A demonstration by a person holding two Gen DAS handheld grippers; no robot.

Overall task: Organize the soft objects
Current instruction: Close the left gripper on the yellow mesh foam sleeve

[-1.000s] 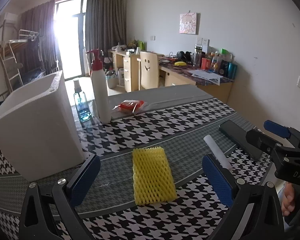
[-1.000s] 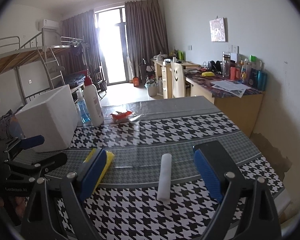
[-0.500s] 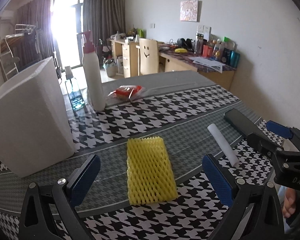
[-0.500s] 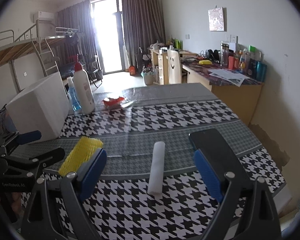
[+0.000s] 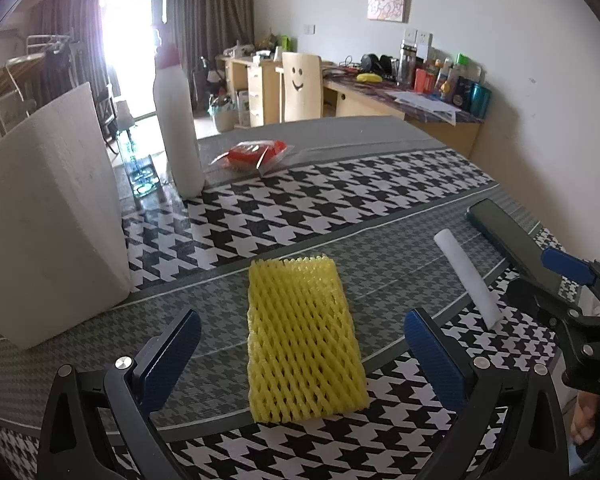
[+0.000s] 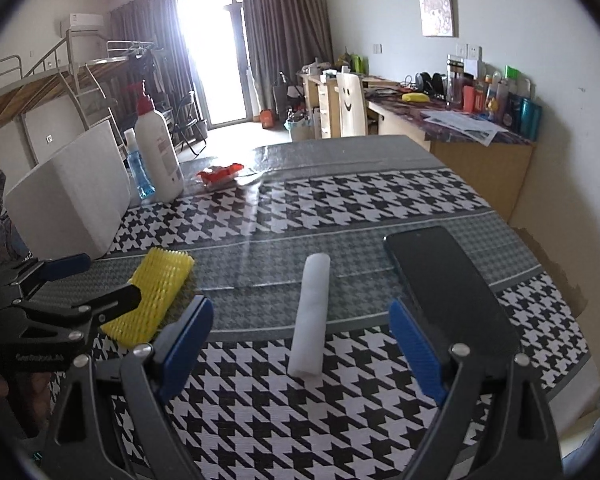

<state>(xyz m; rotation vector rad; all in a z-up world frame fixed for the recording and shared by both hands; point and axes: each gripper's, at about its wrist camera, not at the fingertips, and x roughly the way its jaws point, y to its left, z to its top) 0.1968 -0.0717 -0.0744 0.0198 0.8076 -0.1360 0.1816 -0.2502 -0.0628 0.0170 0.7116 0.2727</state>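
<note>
A yellow foam net sleeve lies flat on the houndstooth tablecloth, also visible in the right wrist view. My left gripper is open, its fingers either side of the sleeve's near end, just above the table. A white foam tube lies to the right, also in the left wrist view. My right gripper is open, straddling the tube's near end.
A white foam box stands at the left. A white bottle, a blue bottle and a red packet sit farther back. A black phone lies right of the tube, by the table's right edge.
Both grippers have lowered and moved forward toward the table; the yellow sleeve and white tube now sit closer between their open fingers.
</note>
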